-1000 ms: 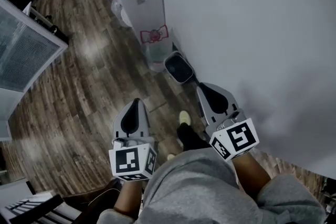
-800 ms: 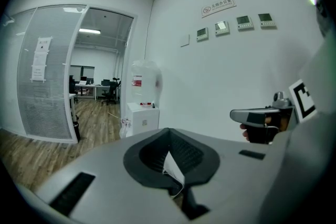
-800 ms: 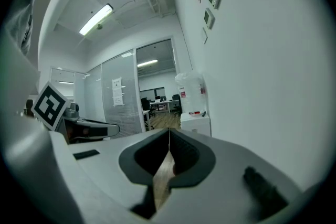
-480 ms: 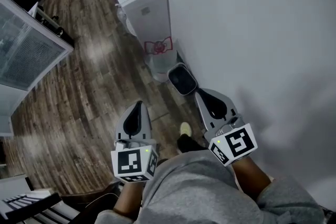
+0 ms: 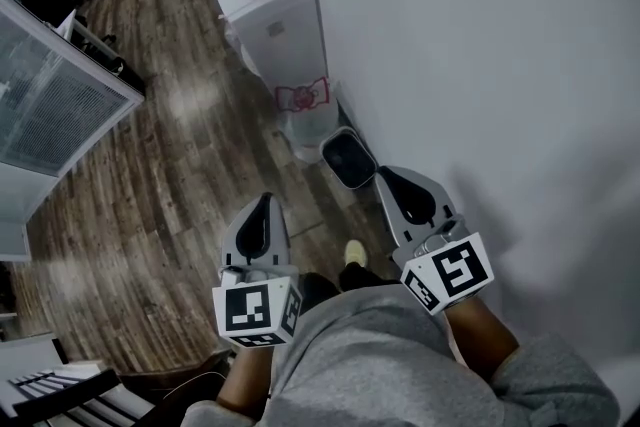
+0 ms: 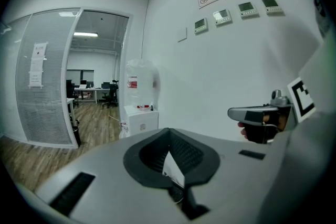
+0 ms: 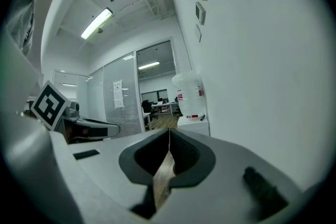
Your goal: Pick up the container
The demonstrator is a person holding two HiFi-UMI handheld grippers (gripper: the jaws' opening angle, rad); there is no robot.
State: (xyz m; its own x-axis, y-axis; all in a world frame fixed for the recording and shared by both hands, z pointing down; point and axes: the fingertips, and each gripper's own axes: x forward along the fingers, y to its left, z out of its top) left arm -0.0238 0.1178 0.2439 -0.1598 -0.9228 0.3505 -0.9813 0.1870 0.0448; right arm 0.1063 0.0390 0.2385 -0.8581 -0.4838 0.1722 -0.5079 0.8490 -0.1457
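Observation:
A small dark bin (image 5: 347,158) with a pale rim stands on the wood floor against the white wall, just past a water dispenser (image 5: 285,35). Both grippers are held at waist height above the floor, pointing ahead. My left gripper (image 5: 265,202) is shut with nothing between its jaws; in its own view the jaws (image 6: 168,131) meet at the tip. My right gripper (image 5: 386,174) hovers just short of the bin and above it, jaws together and empty (image 7: 169,131). Neither gripper touches anything.
The white wall (image 5: 480,65) runs close along the right. A pale bucket with a red mark (image 5: 305,105) sits at the dispenser's foot. A glass partition (image 5: 55,105) stands to the left. The person's shoe (image 5: 354,253) is on the floor between the grippers.
The view has shifted forward along the wall; the dispenser and bin sit slightly nearer. Both grippers keep their pose and stay closed. The person's feet have stepped.

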